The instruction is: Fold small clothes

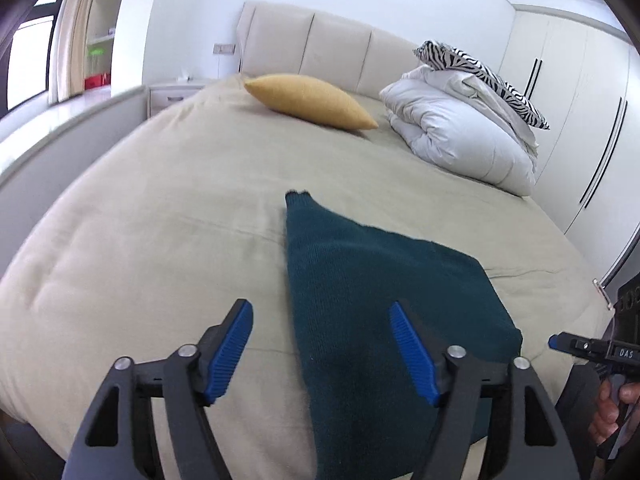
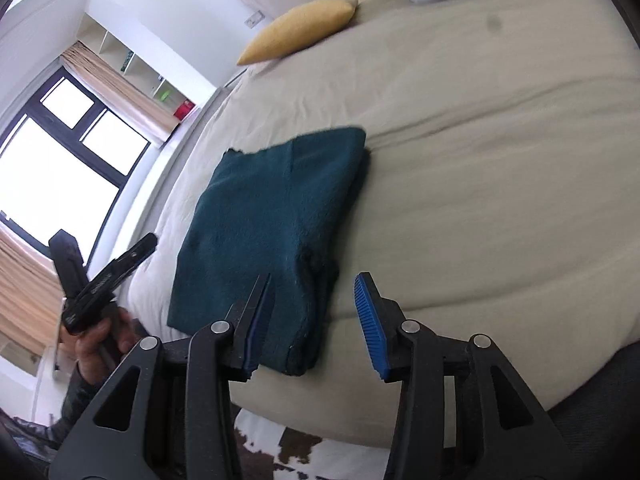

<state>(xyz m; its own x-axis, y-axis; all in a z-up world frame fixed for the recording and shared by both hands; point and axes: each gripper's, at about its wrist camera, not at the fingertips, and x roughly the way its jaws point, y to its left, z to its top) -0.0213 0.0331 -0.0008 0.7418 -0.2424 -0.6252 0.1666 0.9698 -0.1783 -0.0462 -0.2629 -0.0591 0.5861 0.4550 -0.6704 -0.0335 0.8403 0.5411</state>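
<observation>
A dark teal knit garment (image 1: 360, 280) lies folded flat on the beige bed (image 1: 160, 200). It also shows in the right wrist view (image 2: 272, 224), near the bed's front edge. My left gripper (image 1: 320, 348) is open and empty, held just above the garment's near left edge. My right gripper (image 2: 316, 320) is open and empty, over the garment's near right corner. The right gripper shows at the right edge of the left wrist view (image 1: 560, 342). The left gripper shows held in a hand at the left of the right wrist view (image 2: 104, 268).
A yellow cushion (image 1: 308, 100) lies near the headboard (image 1: 320, 48). A folded white duvet (image 1: 460, 132) with a zebra-print pillow (image 1: 480, 76) sits at the back right. White wardrobe doors (image 1: 580, 120) stand to the right. A window (image 2: 60, 160) is to the left.
</observation>
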